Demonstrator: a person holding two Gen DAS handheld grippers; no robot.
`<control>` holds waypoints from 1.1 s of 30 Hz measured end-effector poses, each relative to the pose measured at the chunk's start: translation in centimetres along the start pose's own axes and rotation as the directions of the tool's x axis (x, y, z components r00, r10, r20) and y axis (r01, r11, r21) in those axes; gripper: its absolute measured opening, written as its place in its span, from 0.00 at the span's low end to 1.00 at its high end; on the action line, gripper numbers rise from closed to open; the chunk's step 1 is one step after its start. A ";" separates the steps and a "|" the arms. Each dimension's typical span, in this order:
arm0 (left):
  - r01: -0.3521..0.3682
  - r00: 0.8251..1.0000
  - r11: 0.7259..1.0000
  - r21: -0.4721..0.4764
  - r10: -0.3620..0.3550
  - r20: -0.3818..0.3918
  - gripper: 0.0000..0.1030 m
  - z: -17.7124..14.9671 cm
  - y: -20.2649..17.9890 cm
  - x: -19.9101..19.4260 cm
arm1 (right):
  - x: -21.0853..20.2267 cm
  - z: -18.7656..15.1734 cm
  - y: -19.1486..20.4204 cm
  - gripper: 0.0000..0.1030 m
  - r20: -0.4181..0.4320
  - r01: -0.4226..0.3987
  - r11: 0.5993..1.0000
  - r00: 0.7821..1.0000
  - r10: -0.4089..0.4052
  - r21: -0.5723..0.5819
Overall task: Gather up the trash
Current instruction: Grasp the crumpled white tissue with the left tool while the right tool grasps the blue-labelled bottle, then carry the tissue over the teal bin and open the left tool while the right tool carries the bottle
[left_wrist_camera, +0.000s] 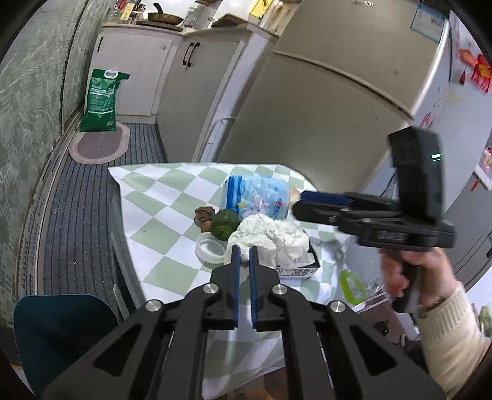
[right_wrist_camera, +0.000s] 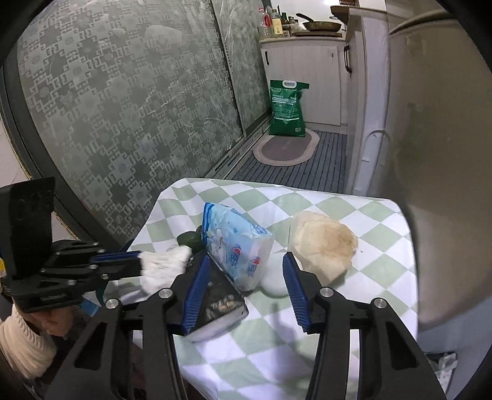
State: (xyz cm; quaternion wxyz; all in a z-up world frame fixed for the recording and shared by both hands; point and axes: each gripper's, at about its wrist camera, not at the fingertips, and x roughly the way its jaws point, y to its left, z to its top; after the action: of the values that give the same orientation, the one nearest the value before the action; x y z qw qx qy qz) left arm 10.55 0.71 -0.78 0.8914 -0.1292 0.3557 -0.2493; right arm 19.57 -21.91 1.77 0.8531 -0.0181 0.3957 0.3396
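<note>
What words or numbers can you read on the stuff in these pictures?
None can be read for sure.
Green sack: white print, too small.
Blue tissue pack: round logos, blurred.
Black box: print on its white side, too small.
Fridge: blue sticker, red decorations, unreadable.
Counter bottles: labels too small.

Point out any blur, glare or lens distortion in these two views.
Left wrist view: the right hand-held gripper and the hand holding it are motion-blurred; fisheye bends the fridge edges; corners are black. Right wrist view: the tissue in the left hand-held gripper is smeared; the fridge is soft, with a mild sheen; the sliding door curves.
</note>
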 end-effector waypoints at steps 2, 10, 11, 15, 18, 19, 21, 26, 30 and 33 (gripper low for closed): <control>0.012 1.000 1.000 -0.001 -0.012 0.020 0.06 0.0 0.1 -0.7 | 0.3 0.3 -0.2 0.46 0.003 -0.009 1.000 1.000 0.009 0.004; 0.020 0.995 1.000 0.000 -0.020 0.102 0.06 -0.3 0.7 -4.3 | 2.0 1.6 -0.6 0.44 0.003 0.026 1.000 1.000 -0.026 0.007; 0.016 0.994 1.000 0.001 -0.016 0.110 0.06 -0.4 0.8 -4.6 | 2.2 1.6 -0.8 0.41 -0.001 0.007 1.000 1.000 -0.007 0.014; -0.028 0.993 0.999 -0.017 0.030 0.112 0.06 -1.0 2.2 -5.5 | 2.3 1.8 -0.2 0.26 -0.004 -0.009 1.000 1.000 0.009 -0.015; -0.085 0.989 0.996 -0.033 0.088 0.118 0.06 -1.5 3.4 -6.4 | 2.0 2.0 0.6 0.15 0.001 0.009 0.999 1.000 -0.009 -0.037; -0.102 0.987 0.994 -0.038 0.106 0.121 0.06 -1.6 3.8 -6.7 | 1.8 2.1 0.8 0.13 0.005 0.015 0.999 1.000 -0.015 -0.045; -0.129 0.984 0.991 -0.046 0.134 0.121 0.06 -1.8 4.6 -7.3 | 1.3 2.2 1.4 0.10 0.019 0.037 0.997 0.999 -0.036 -0.063; -0.183 0.977 0.979 -0.088 0.191 0.094 0.06 -2.7 7.1 -7.8 | -0.1 2.9 2.1 0.08 0.055 0.093 0.993 0.995 -0.089 -0.075; -0.238 0.967 0.966 -0.097 0.245 0.070 0.06 -3.7 8.5 -8.1 | -1.6 3.7 3.2 0.08 0.096 0.132 0.987 0.988 -0.123 -0.089; -0.264 0.961 0.959 -0.101 0.271 0.054 0.06 -4.3 9.2 -8.4 | -2.9 4.7 4.2 0.08 0.135 0.162 0.982 0.980 -0.147 -0.100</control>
State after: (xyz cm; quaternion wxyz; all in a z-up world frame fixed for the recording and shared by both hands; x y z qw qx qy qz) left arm 5.55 12.77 -2.84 0.9215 -0.1294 0.3508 -0.1052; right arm 18.84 -18.91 7.95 0.8981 -0.0742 0.3185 0.2940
